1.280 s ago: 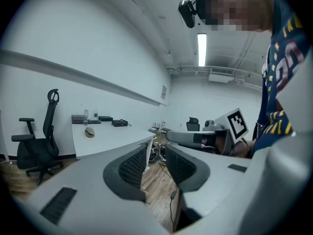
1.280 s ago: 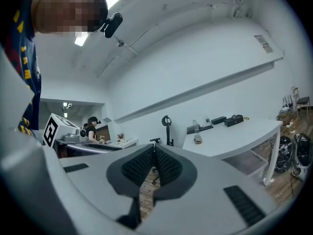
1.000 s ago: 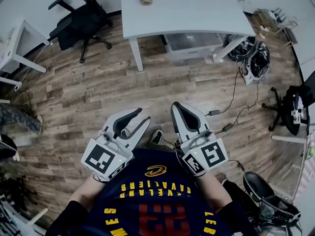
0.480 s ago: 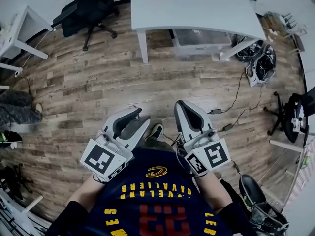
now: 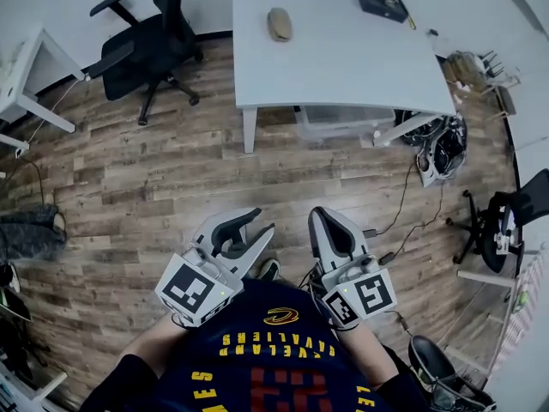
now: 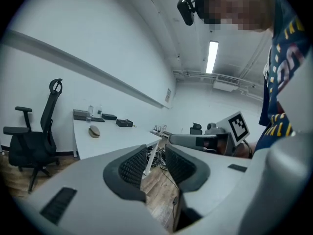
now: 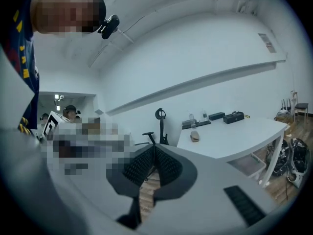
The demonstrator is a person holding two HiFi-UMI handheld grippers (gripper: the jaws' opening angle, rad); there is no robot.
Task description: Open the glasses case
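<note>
Head view: both grippers are held low, close to the person's torso, above the wood floor (image 5: 154, 170).

Left gripper (image 5: 256, 224): jaws stand a narrow gap apart with nothing between them. In the left gripper view (image 6: 155, 152) the ribbed pads (image 6: 131, 166) face each other, and a table leg and floor planks show through the gap. They touch nothing.

Right gripper (image 5: 326, 215): jaws are closed tip to tip and empty. In the right gripper view (image 7: 154, 150) the pads (image 7: 139, 166) meet at the front, with only a sliver of floor visible lower down. The right gripper sits just beside the left one, not touching it. Its marker cube (image 6: 238, 126) shows to the right in the left gripper view.

Glasses case (image 5: 279, 24): a tan oval that looks closed. It lies flat on the white table (image 5: 343, 58), well ahead of both grippers and well apart from them. From the left gripper it sits ahead and left of the jaw line (image 6: 94, 131). From the right gripper it sits ahead and right of the jaw line (image 7: 194, 136).

Also on the table is a black box (image 5: 383, 4), beyond the case and off to its right. A black office chair (image 5: 141, 41) stands ahead and left of the left gripper, beside the table. Cables (image 5: 433, 157) lie on the floor ahead and right of the right gripper.
</note>
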